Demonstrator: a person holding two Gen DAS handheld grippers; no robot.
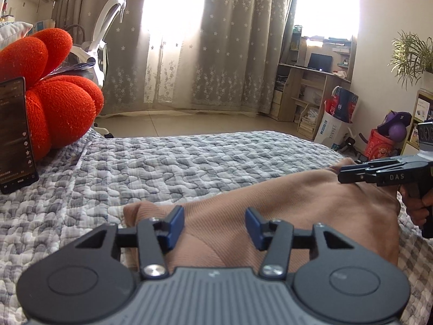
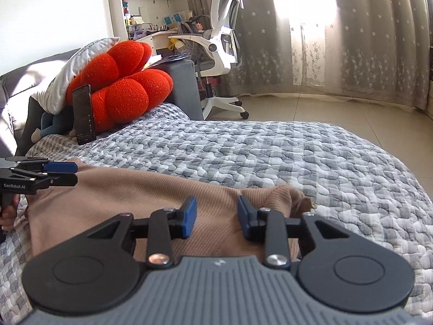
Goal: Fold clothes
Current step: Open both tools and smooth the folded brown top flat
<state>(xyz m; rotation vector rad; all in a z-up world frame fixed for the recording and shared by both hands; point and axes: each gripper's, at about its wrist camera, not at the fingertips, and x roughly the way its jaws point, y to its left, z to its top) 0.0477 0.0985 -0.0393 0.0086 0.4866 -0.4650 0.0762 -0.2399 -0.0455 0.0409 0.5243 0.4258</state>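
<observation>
Left gripper (image 1: 214, 226) is wide, blue pads (image 1: 176, 223) apart with nothing between them, hovering over the near edge of the tan ribbed garment (image 1: 297, 205), which lies on the grey-white checked quilt (image 1: 189, 159). Right gripper (image 2: 216, 216) is also wide and empty, over the same garment (image 2: 121, 197), whose bunched corner sits just right of its right finger. Seen from the left wrist, the right gripper comes in from the right edge above the garment's far corner, "DAS" readable on its body, a hand (image 1: 418, 211) on the grip below it. Seen from the right wrist, the left gripper enters at the left edge over the garment's far left end, marked "GenRobot.AI". Ahead-left of both: an orange knotted cushion (image 2: 127, 86) with a phone (image 2: 84, 113) leaning upright against it, screen text too small to read. A white pillow (image 2: 70, 78) behind the cushion has print I can't make out. A white office chair (image 2: 222, 35) and star-print curtains (image 2: 373, 32) are beyond the bed. Far right of the left gripper is a white bag (image 1: 334, 130) with blue lettering, illegible.
</observation>
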